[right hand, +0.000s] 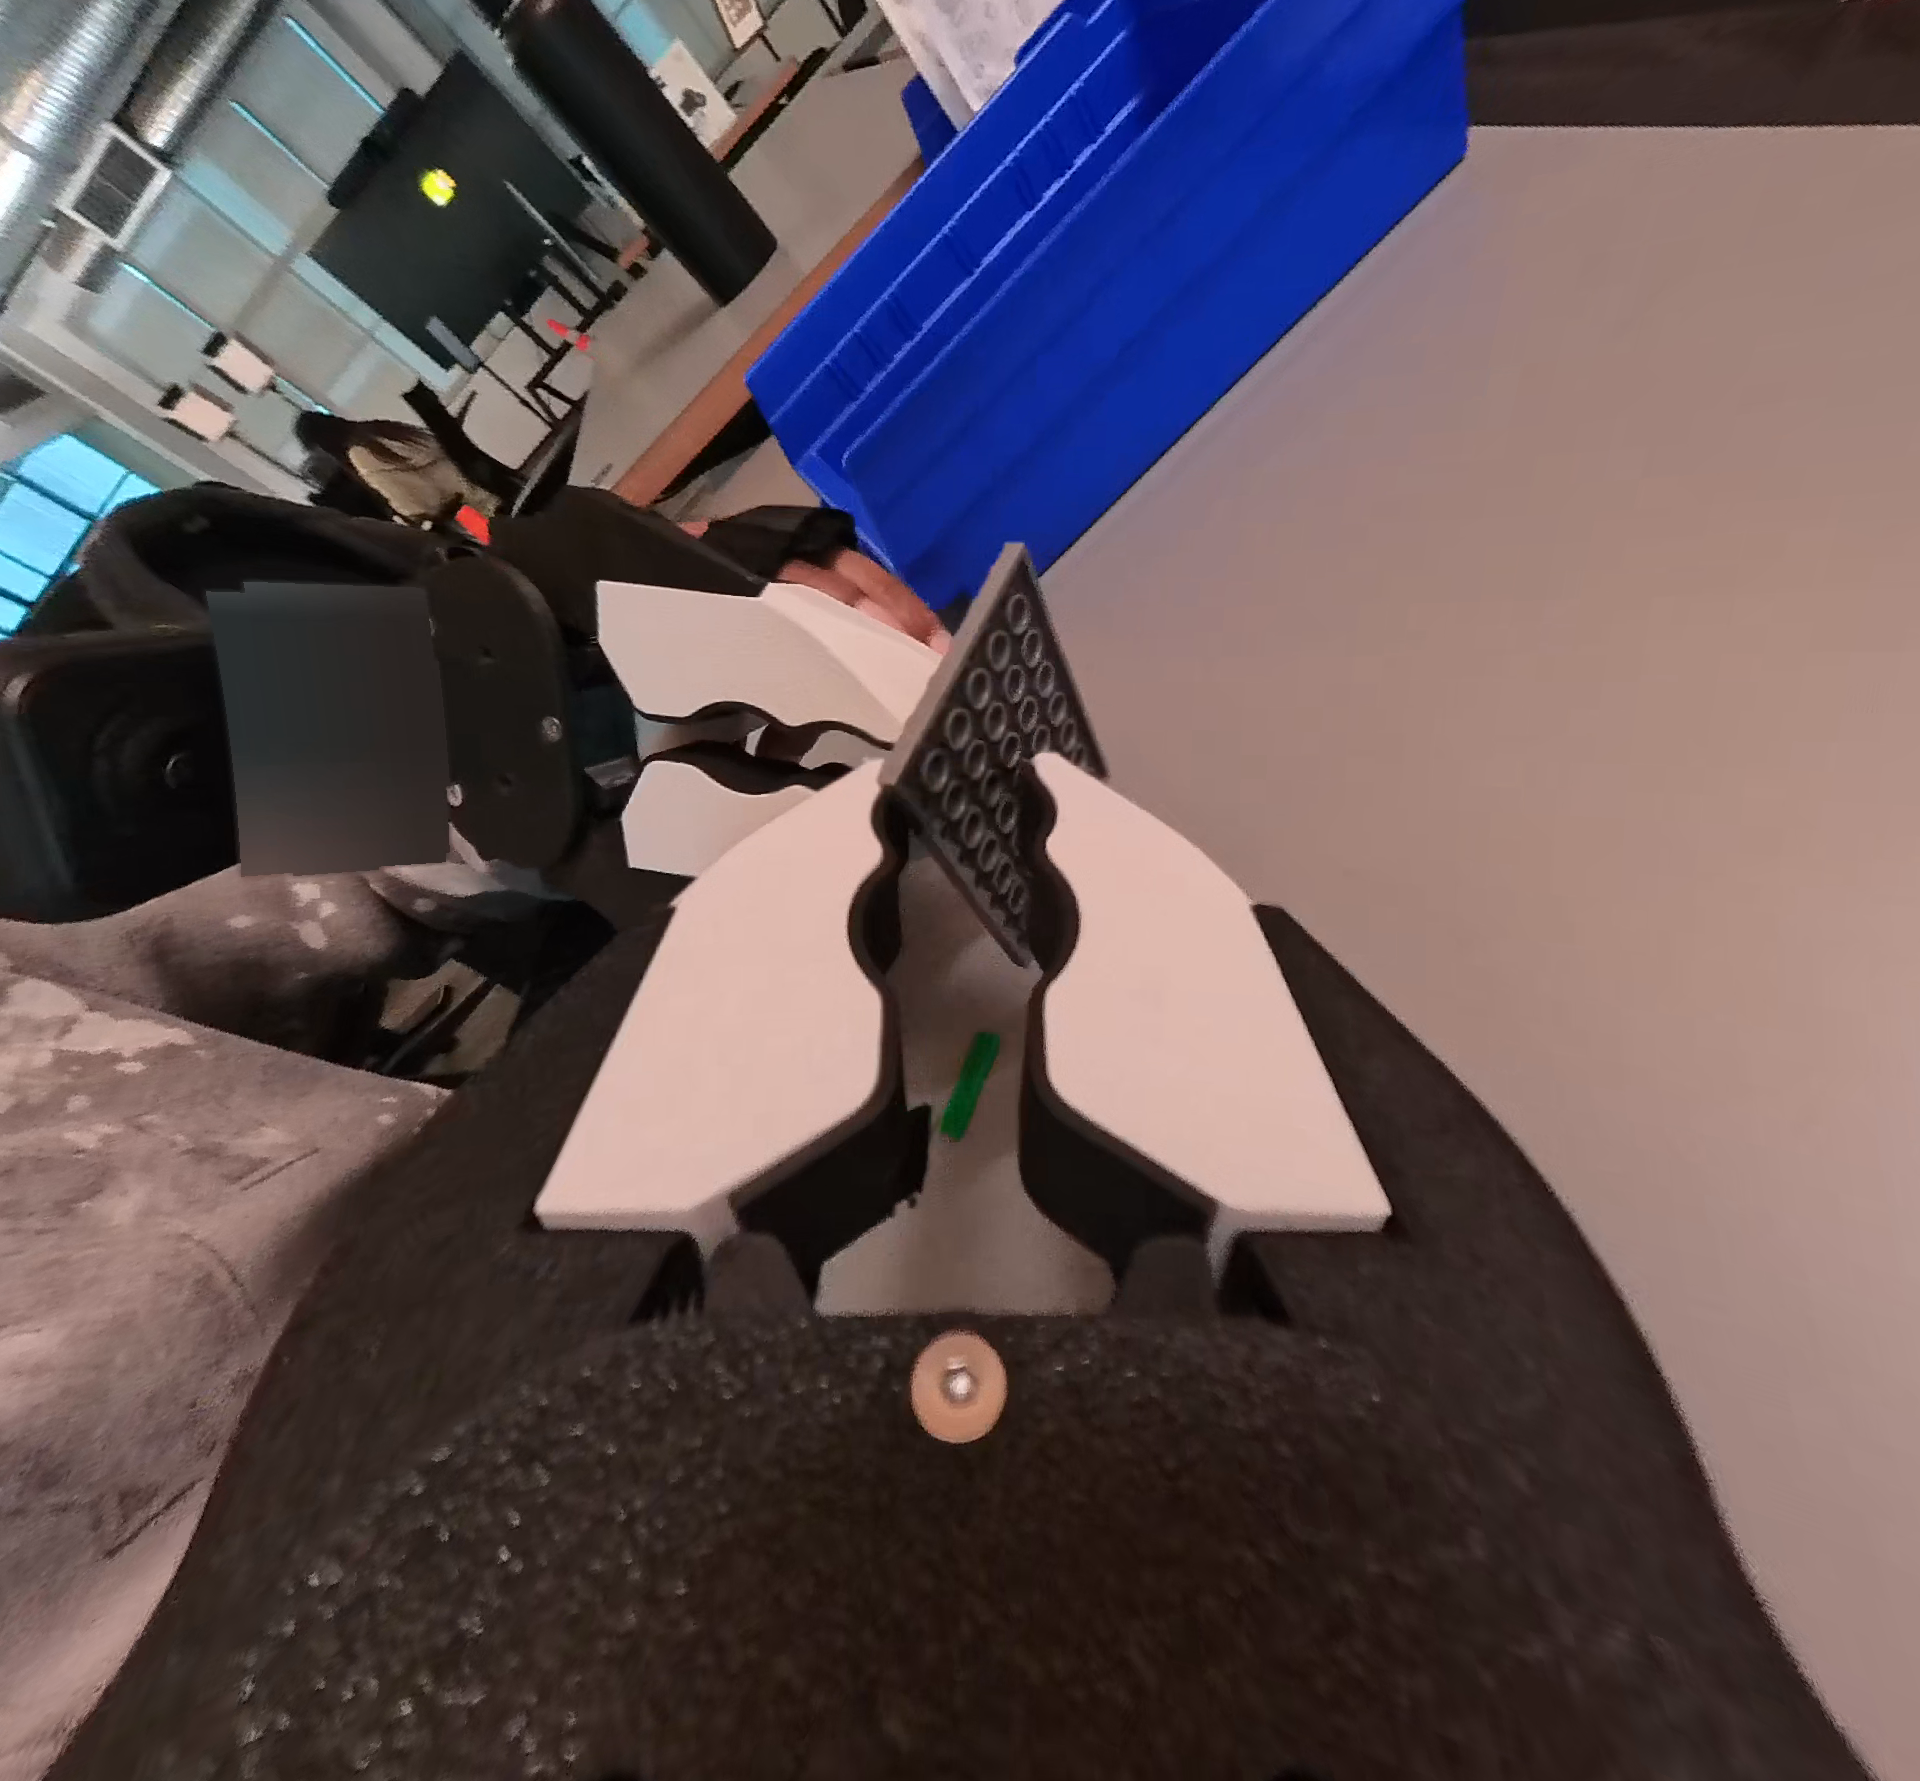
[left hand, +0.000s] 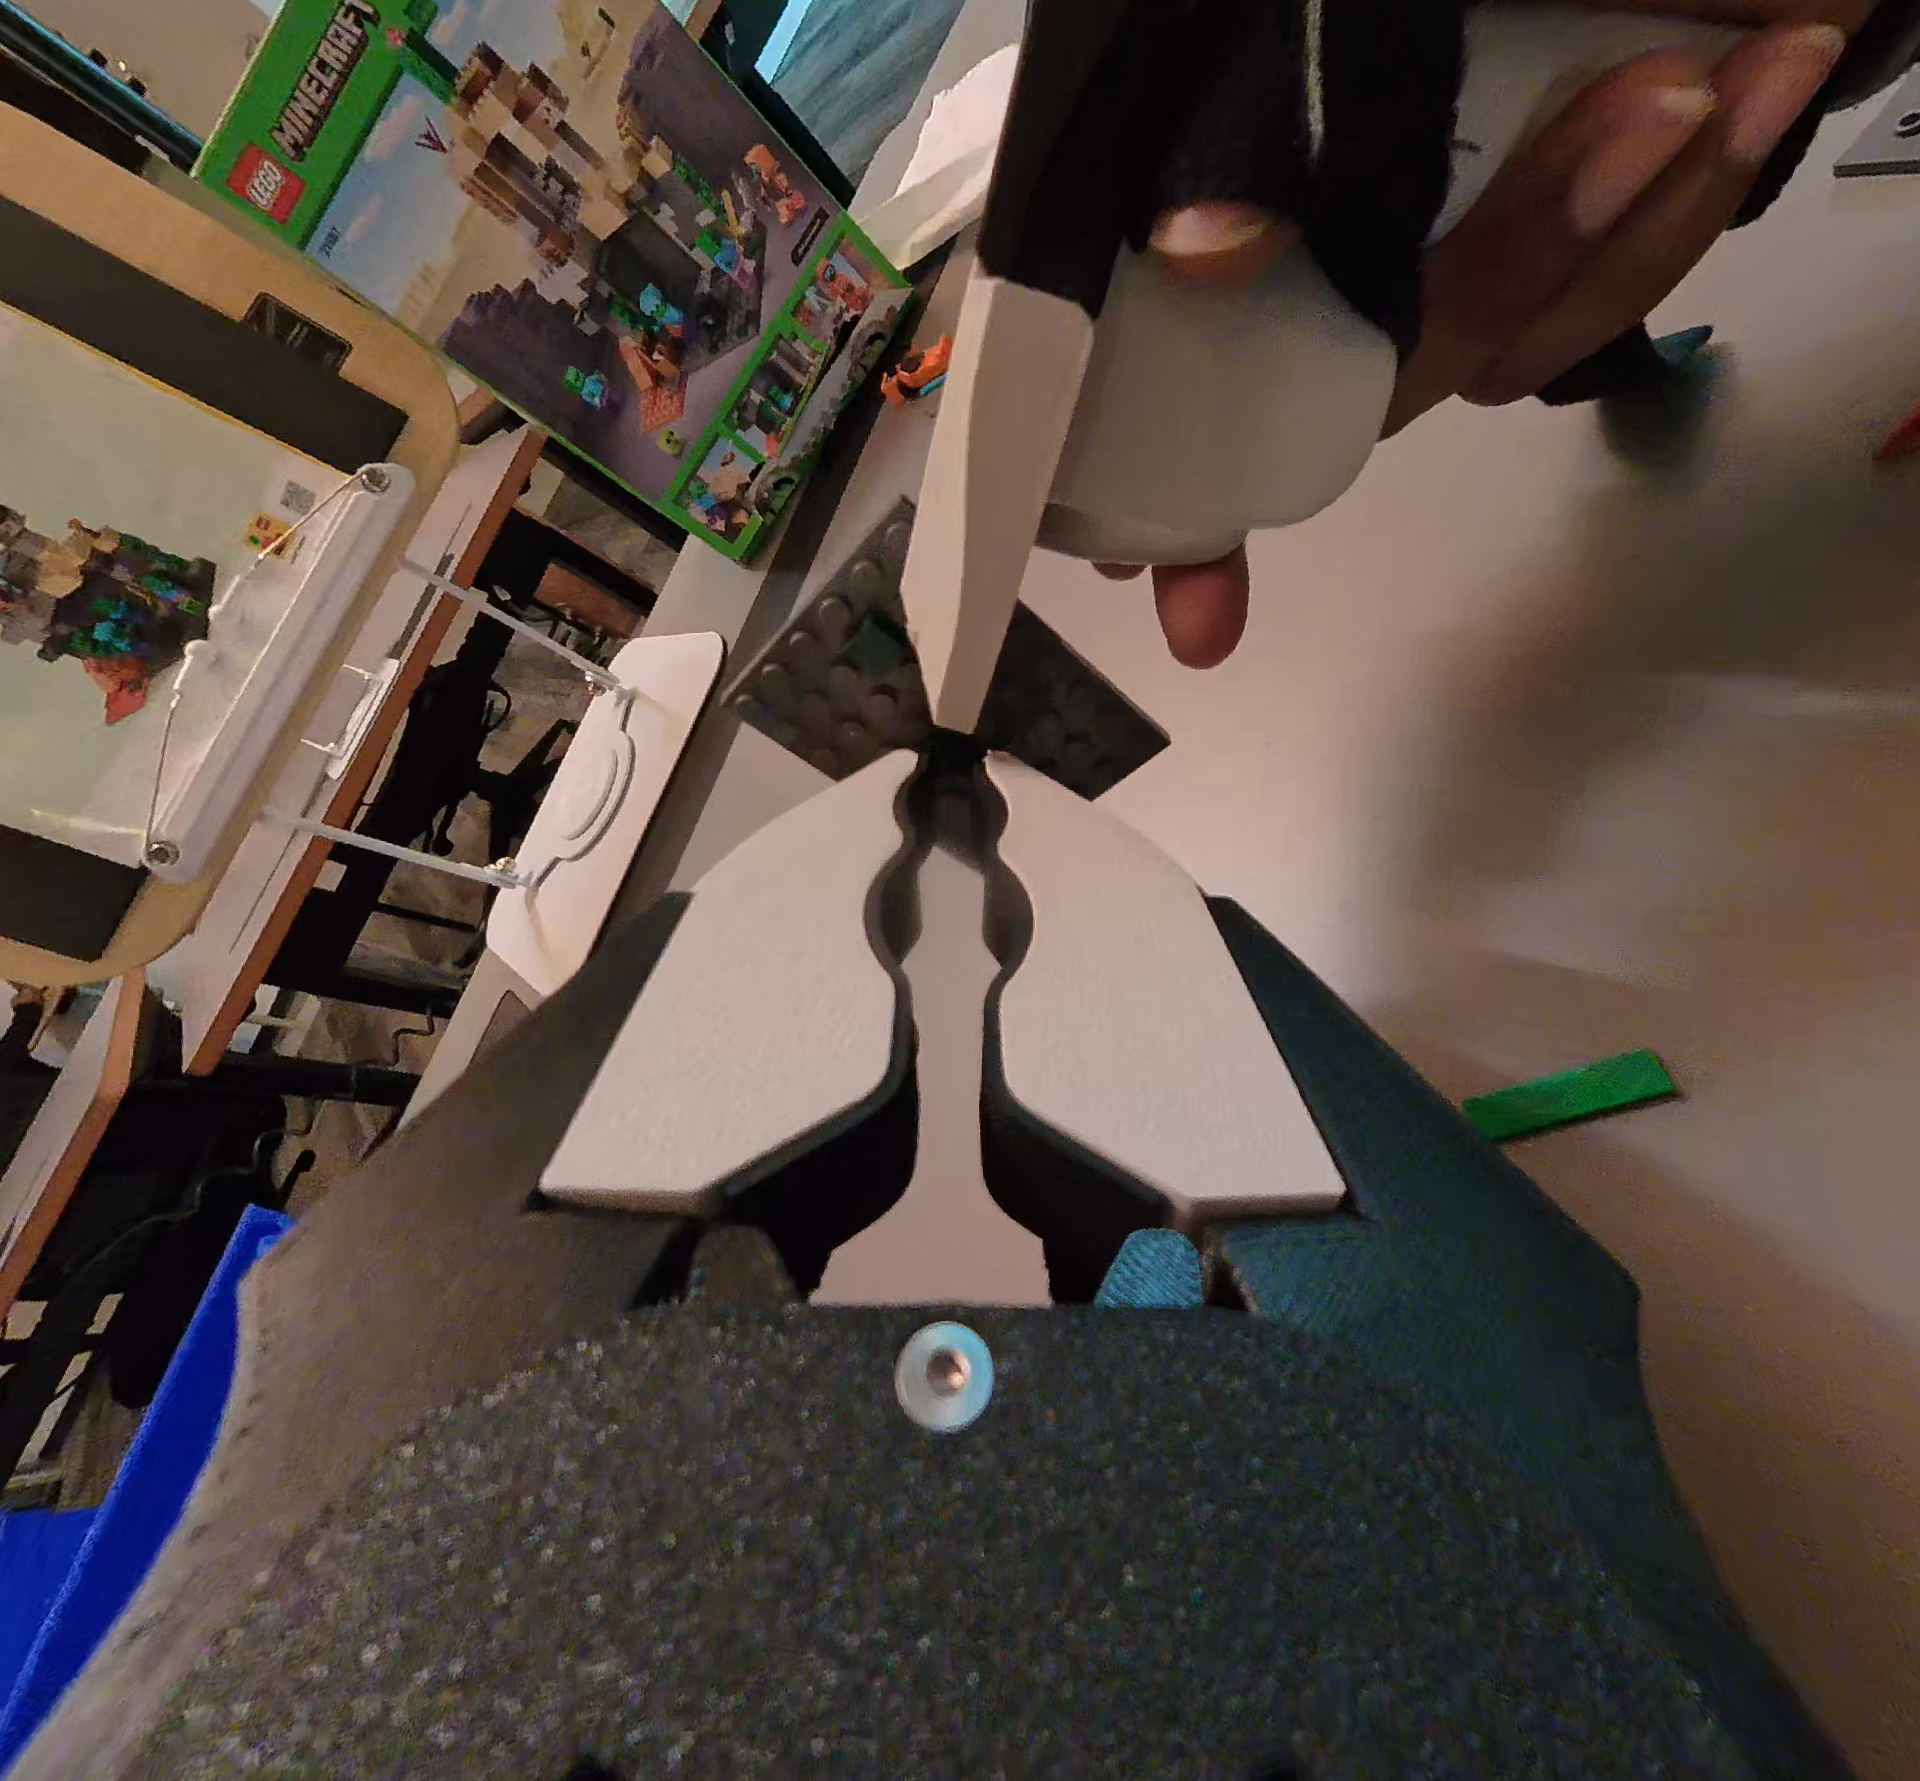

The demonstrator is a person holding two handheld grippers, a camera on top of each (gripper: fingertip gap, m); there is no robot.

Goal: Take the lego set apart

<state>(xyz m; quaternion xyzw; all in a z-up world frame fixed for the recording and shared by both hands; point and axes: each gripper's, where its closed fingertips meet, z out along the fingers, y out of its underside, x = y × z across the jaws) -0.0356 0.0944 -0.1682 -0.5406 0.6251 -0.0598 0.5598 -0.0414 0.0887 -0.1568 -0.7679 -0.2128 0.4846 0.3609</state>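
Nearest you, your right gripper (right hand: 966,796) has its jaws clenched on the dark grey plate (right hand: 992,744), held tilted in the air above the tabletop (right hand: 1558,692). Your left gripper (left hand: 951,760) has its jaws pinched shut on the plate's edge, seemingly on a small dark piece. If you twist hard, I judge the plate could slip free and fall. A loose green piece (left hand: 1569,1092) lies on the tabletop below.
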